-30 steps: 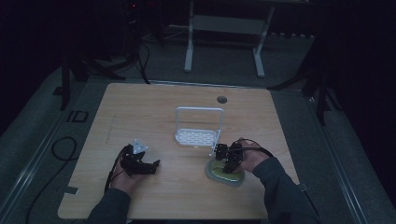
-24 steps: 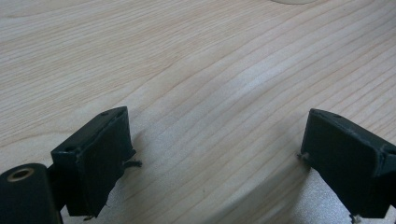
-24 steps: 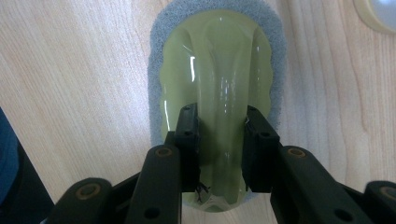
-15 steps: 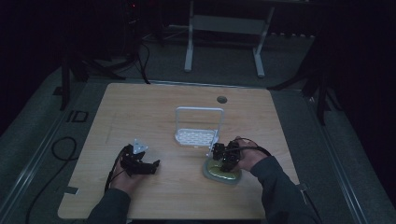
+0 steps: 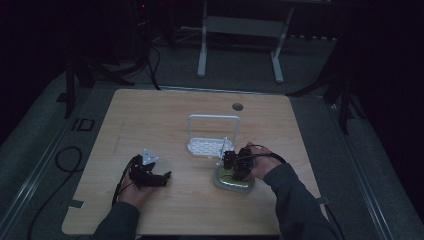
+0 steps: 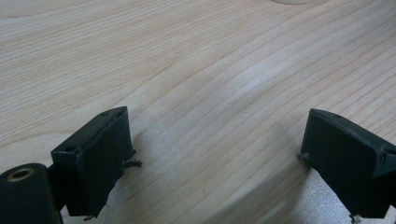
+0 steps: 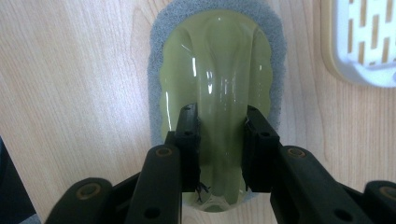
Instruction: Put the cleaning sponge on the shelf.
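Left to right, high view. The left gripper [image 5: 161, 178] rests low on the wooden bench [image 5: 165, 115], well apart from the other objects. In the left gripper view its fingers [image 6: 95, 161] stand wide apart with only bare wood grain between them; they are released and empty.

Centre: a white slotted rack [image 5: 212, 135] with an upright wire handle stands on the bench, just beyond the right hand [image 5: 260, 162].

Right of centre: the right gripper [image 5: 235, 170] is lowered onto a scrubbing sponge [image 5: 232, 182], an oval grey pad with a glossy olive-green moulded grip on top, lying flat on the bench just in front of the rack. In the right gripper view the two fingers [image 7: 189, 144] flank the raised central ridge of the green grip [image 7: 219, 79], one on each side. They appear clenched on the ridge or nearly so; whether the contact is firm cannot be told. A corner of the rack [image 7: 364, 42] shows at upper right.

Judged step: securing a hold on the sponge by its ridge. The next move probably calls for a firm squeeze before any lift, since the glossy grip looks slippery and could slide out. If the sponge is destined for the rack, it must clear the wire handle.
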`<state>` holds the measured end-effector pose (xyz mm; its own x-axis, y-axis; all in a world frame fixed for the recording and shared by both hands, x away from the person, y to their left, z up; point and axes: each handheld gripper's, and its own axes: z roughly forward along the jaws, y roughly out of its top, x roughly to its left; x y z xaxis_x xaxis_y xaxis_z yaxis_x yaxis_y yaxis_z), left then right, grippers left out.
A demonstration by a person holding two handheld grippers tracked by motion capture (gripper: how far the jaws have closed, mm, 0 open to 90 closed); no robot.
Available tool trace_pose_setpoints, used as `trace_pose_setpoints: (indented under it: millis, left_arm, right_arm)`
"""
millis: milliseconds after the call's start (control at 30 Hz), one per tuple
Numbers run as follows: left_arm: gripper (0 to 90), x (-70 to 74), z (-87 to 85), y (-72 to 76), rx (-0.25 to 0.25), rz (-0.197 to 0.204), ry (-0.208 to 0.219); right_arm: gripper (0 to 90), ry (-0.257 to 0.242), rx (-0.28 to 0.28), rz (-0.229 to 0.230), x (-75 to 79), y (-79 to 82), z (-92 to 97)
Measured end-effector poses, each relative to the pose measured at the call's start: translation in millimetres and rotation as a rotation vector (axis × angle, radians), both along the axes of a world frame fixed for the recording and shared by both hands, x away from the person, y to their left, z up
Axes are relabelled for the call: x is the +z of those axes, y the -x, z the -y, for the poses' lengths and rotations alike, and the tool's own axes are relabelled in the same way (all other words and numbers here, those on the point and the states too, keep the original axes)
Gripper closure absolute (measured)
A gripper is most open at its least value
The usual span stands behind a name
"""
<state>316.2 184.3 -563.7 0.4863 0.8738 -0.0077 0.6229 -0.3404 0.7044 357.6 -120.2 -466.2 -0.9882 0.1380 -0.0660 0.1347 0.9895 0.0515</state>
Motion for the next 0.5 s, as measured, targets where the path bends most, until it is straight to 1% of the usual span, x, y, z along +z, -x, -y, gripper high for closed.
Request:
trace_pose_setpoints:
  millis: [67, 267, 367, 433, 500]
  left_arm:
    - [8.7, 0.0, 0.0, 0.0, 0.0, 0.0, 0.0]
    - [8.7, 0.0, 0.0, 0.0, 0.0, 0.0, 0.0]
    - [8.7, 0.0, 0.0, 0.0, 0.0, 0.0, 0.0]
    - [8.7, 0.0, 0.0, 0.0, 0.0, 0.0, 0.0]
    - [8.7, 0.0, 0.0, 0.0, 0.0, 0.0, 0.0]
  right_arm:
    - [71.2, -0.005, 0.008, 0.0, 1.1, -0.1, -1.8]
    - [71.3, -0.01, 0.034, 0.024, 4.1, -1.7, -8.6]
    - [71.3, -0.019, 0.032, 0.022, 5.2, -2.5, -9.5]
    - [71.3, -0.025, 0.032, 0.029, 7.1, -4.8, -10.3]
    - [71.3, -0.019, 0.036, 0.037, 8.4, -5.9, -11.2]
